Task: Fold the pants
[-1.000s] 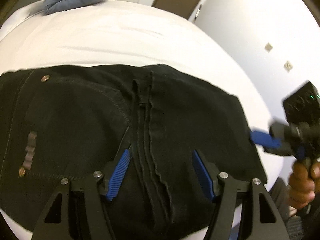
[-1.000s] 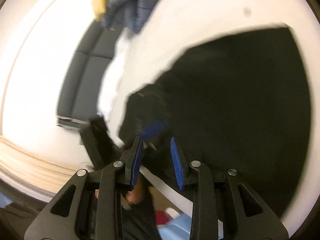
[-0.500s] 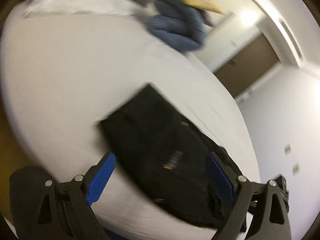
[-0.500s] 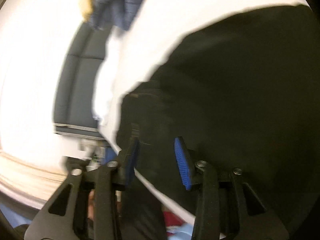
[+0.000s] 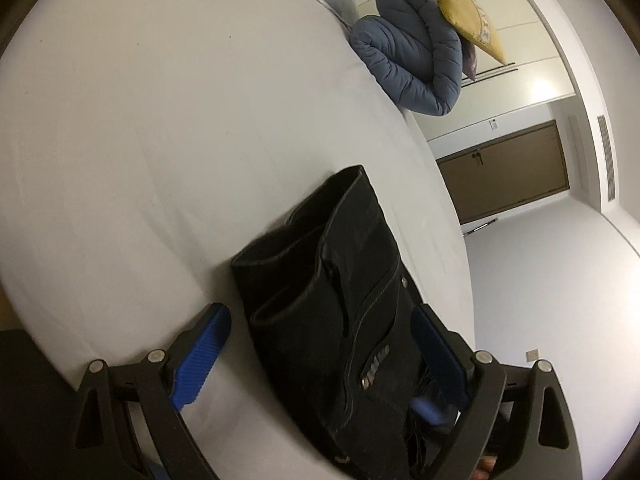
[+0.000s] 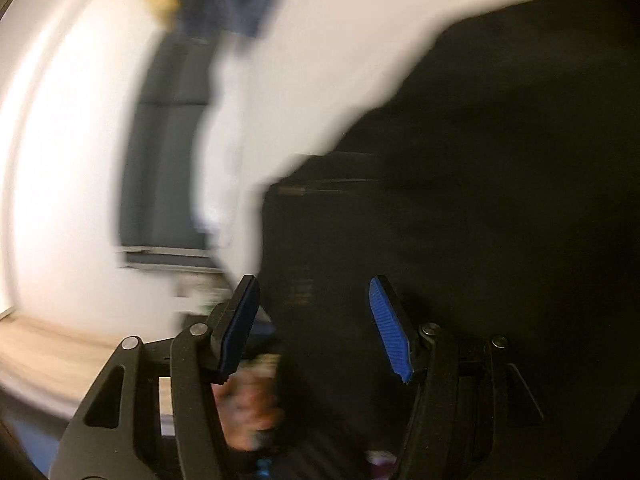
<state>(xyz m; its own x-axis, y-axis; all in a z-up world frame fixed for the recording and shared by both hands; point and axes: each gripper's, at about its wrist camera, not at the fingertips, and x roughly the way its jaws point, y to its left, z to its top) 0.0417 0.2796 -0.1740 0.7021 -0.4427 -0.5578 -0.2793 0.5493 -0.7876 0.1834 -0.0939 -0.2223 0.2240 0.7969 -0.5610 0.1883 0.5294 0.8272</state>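
Note:
The black pants point(image 5: 340, 300) lie folded in a thick stack on the white bed point(image 5: 160, 140), near its front edge. My left gripper point(image 5: 320, 336) is wide open, its blue pads on either side of the stack's near end, not closed on it. In the blurred right wrist view the pants point(image 6: 480, 200) fill the right side. My right gripper point(image 6: 316, 320) is open, its fingers straddling the folded edge of the cloth. A blue fingertip point(image 5: 428, 408) of the right gripper shows at the stack's right side in the left wrist view.
A rolled blue quilt point(image 5: 412, 68) with a yellow pillow point(image 5: 460, 16) sits at the bed's far end. A brown door point(image 5: 504, 172) and white walls lie beyond. A dark grey sofa point(image 6: 168, 160) and wooden floor point(image 6: 40, 360) show left of the bed.
My left gripper swung from above the pants to the stack's end and opened wider. My right gripper opened and moved closer over the folded edge.

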